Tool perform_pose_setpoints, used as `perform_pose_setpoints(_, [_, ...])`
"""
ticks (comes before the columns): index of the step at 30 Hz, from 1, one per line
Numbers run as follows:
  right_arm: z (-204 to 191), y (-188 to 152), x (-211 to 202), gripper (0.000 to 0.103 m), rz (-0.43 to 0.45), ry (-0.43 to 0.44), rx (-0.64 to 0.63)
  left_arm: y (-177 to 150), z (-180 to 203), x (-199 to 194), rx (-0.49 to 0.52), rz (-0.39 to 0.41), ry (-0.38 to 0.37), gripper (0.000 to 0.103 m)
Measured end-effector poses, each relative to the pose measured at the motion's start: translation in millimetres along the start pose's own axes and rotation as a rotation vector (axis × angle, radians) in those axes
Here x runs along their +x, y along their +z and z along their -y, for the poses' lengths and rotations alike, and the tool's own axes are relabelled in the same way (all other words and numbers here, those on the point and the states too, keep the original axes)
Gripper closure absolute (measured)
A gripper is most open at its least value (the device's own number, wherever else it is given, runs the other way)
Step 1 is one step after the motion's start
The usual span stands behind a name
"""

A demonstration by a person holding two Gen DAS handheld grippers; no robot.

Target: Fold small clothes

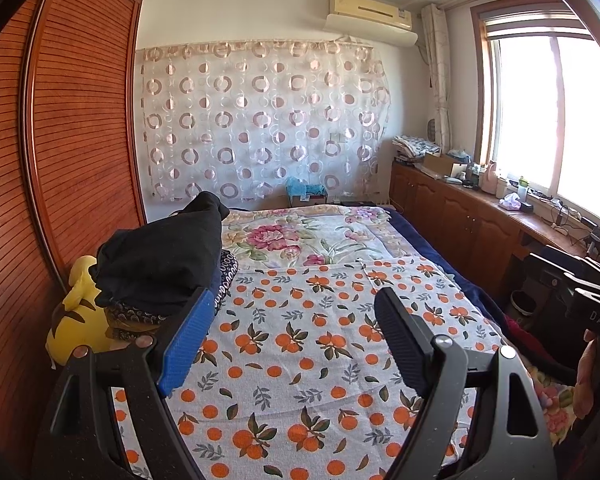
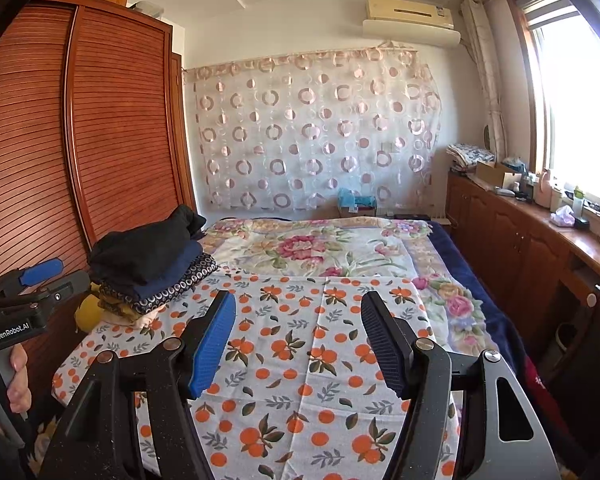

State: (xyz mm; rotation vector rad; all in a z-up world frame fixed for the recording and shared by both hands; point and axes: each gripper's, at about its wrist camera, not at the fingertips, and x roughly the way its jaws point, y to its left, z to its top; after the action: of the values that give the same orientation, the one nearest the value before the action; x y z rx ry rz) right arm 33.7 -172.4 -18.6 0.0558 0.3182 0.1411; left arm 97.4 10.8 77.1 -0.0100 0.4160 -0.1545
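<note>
Bright daylight pours in from the window (image 1: 556,120) on the right, which is blown out to white glare in both views. The bed (image 2: 324,320) is evenly lit and sharp, with soft shadows. Fisheye distortion bows the wardrobe (image 1: 60,140) and darkens the frame corners.

We are seeing open room over the orange-print cloth (image 2: 300,360) and the flowered blanket (image 2: 320,248) beyond. A pile of folded clothes (image 2: 152,272) is blocking the left edge, against the wardrobe (image 2: 80,140); cabinets (image 2: 520,248) are closing the right.
</note>
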Motion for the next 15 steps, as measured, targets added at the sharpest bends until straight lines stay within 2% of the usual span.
perform_pose_setpoints(15, [8.1, -2.7, 1.9, 0.036, 0.006, 0.009, -0.005, -1.3, 0.7, 0.0, 0.001, 0.002, 0.0, 0.02])
